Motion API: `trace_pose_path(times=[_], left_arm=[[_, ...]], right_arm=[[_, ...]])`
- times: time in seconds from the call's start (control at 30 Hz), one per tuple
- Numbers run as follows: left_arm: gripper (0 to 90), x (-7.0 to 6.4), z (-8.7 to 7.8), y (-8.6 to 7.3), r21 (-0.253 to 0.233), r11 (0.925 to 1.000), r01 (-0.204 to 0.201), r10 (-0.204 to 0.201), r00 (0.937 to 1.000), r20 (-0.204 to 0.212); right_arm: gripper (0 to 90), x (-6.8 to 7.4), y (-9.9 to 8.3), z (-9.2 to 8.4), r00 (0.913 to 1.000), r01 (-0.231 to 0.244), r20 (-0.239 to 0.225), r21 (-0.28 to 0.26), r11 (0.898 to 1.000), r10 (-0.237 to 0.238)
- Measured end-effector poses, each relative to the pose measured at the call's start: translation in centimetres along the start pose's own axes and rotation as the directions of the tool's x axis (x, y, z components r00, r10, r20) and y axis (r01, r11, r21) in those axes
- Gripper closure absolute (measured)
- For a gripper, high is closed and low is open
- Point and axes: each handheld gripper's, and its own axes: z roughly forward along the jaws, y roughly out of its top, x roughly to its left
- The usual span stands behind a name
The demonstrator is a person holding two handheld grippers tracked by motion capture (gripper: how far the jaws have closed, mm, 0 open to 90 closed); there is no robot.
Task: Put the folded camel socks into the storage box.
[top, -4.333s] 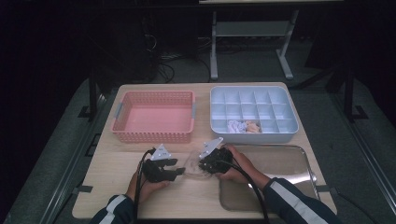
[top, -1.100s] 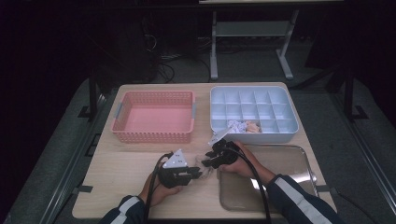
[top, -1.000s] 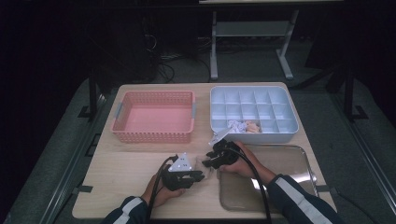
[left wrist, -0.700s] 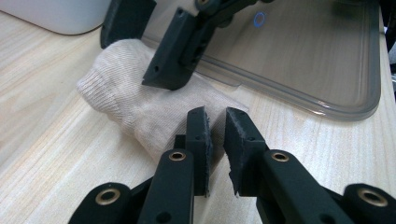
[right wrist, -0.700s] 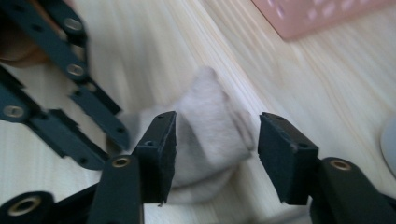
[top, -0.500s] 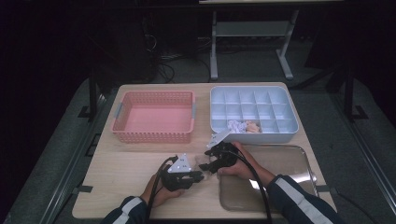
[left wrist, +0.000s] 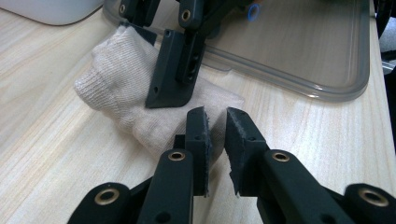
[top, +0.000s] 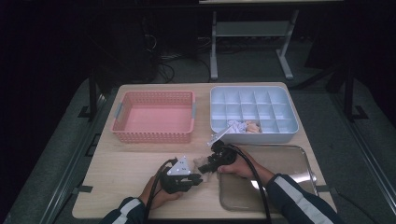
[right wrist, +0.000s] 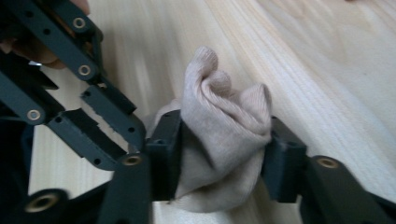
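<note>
Beige sock (right wrist: 224,144) is bunched up on the worktop (top: 121,172) beside the clear tray (top: 280,186). Right gripper (right wrist: 219,154) has just been closing and now squeezes it; left gripper (left wrist: 215,126), nearly closed, pinches its edge. Looks like mid-folding; next, probably tuck it tighter.

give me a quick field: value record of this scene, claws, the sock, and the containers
work in hand: handling a beige sock on the wooden table
right claw: jaws have just been closing, pads pressing the bunched sock from both sides
left claw: jaws nearly together, tips at the sock's near edge; whether they pinch fabric is unclear
pink basket: far left, looks empty
divided blue tray: far right, small items in a near compartment
clear tray: near right, beside the sock
</note>
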Motion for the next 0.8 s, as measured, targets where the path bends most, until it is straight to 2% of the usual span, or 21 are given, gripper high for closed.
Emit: trace_pose_path(times=[0.1, 0.2, 0.23, 0.3, 0.33, 0.4, 0.53, 0.57, 0.67, 0.73, 0.8], left_arm=[[71.8, -0.1, -0.5, 0.0, 0.016, 0.9999, -0.004, 0.004, 1.0, -0.005], [62.7, -0.2, -1.6, -0.3, 0.061, 0.998, -0.019, 0.022, 0.9987, -0.045], [60.2, -0.1, -2.1, -0.5, 0.068, 0.9975, -0.019, 0.023, 0.9978, -0.062], [52.1, 0.3, -3.4, -1.1, 0.07, 0.9975, -0.002, 0.008, 0.9953, -0.097], [48.1, 0.4, -4.0, -1.5, 0.071, 0.9974, 0.013, -0.005, 0.9926, -0.121], [40.1, 0.9, -5.2, -2.4, 0.086, 0.9959, 0.027, -0.01, 0.9821, -0.188], [31.6, 2.0, -6.6, -4.2, 0.105, 0.9916, 0.075, -0.048, 0.97, -0.238], [29.9, 2.4, -6.8, -4.7, 0.111, 0.9893, 0.094, -0.065, 0.968, -0.242], [26.4, 3.6, -6.9, -5.7, 0.107, 0.9845, 0.139, -0.109, 0.9633, -0.245], [24.7, 4.2, -6.9, -6.0, 0.1, 0.9831, 0.154, -0.126, 0.9631, -0.238], [19.4, 4.6, -6.8, -6.2, 0.091, 0.9827, 0.162, -0.136, 0.9615, -0.239]], right_arm=[[64.1, 0.3, 0.1, -0.1, 0.9998, 0.021, 0.001, -0.003, 1.0, -0.021], [66.5, 0.9, 0.1, -0.2, 0.9965, 0.074, 0.037, 0.003, 0.997, -0.074], [66.8, 1.1, 0.0, -0.3, 0.9964, 0.072, 0.045, 0.004, 0.997, -0.073], [67.5, 1.3, 0.0, -0.4, 0.9926, 0.102, 0.066, 0.008, 0.995, -0.102], [67.7, 1.5, 0.0, -0.5, 0.9927, 0.097, 0.071, 0.01, 0.995, -0.097], [68.1, 1.8, -0.1, -0.7, 0.9858, 0.139, 0.094, 0.001, 0.99, -0.139], [68.4, 2.3, -0.1, -1.0, 0.9806, 0.162, 0.112, -0.001, 0.987, -0.161], [68.5, 2.6, 0.0, -1.1, 0.9822, 0.154, 0.109, -0.004, 0.988, -0.153], [68.8, 2.8, 0.1, -1.5, 0.9787, 0.164, 0.128, -0.022, 0.986, -0.16], [68.9, 2.9, 0.1, -1.8, 0.9776, 0.167, 0.135, -0.032, 0.985, -0.161], [68.9, 3.0, 0.1, -2.0, 0.9744, 0.176, 0.148, -0.035, 0.984, -0.169]])
